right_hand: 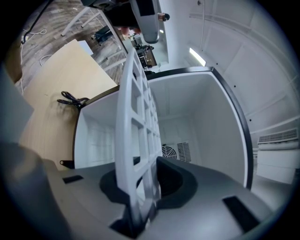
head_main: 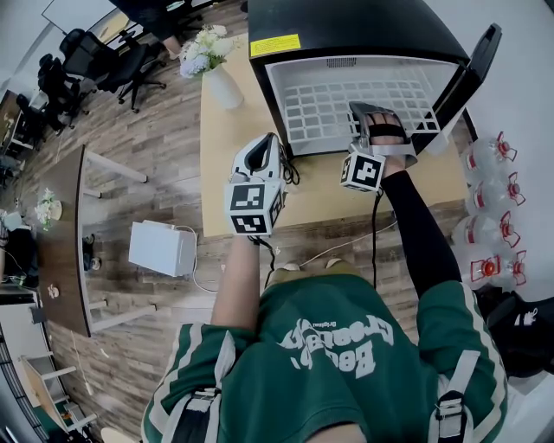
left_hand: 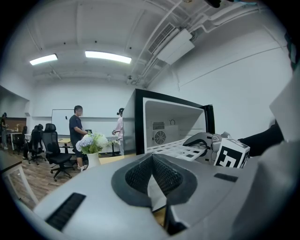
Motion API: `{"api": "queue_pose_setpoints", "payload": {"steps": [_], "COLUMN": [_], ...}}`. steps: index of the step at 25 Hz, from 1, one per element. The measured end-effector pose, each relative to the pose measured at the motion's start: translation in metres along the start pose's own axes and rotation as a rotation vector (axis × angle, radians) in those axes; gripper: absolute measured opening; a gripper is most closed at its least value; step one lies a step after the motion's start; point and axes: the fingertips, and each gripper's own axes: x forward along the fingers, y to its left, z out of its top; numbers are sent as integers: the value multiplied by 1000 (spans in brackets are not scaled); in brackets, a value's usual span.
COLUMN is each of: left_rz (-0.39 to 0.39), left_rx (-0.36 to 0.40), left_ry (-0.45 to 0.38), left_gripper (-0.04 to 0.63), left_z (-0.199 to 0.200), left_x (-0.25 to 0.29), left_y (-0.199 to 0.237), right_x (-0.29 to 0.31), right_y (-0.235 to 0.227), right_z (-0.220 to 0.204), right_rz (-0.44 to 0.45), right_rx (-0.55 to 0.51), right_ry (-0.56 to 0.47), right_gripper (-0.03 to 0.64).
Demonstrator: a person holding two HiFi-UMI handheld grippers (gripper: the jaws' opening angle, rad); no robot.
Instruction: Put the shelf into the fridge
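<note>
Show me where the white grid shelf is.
Head view, upper right: the white plastic grid shelf sits in the open black fridge, gripped by the right gripper.

**Lighting and picture quality: bright, even, wide-angle**

Even indoor brightness is recorded in all three views. Two lit ceiling light strips (left_hand: 108, 56) are seen in the left gripper view, and another light strip (right_hand: 197, 56) in the right gripper view. The white fridge interior (right_hand: 197, 112) is rendered pale. Only faint, soft shadows are registered on the table (head_main: 216, 164). Straight lines are bowed and corners darkened in both gripper views. The shelf (right_hand: 133, 131) is blurred nearest the lens.
</note>
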Motion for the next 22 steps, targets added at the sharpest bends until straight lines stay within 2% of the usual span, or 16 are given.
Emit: {"api": "queue_pose_setpoints", "payload": {"steps": [9,22], "left_rz": [10,18], "left_rx": [5,9], "left_ry": [4,10], "left_gripper": [0,0], "left_z": [0,1], "left_x": [1,13], "left_y": [-2,-1], "right_x": [11,24], "right_y": [-1,-3], "right_z": [-3,-4], "right_rz": [31,21], "right_rx": [-15,-6], "right_ry": [9,1], "right_gripper": [86,84]}}
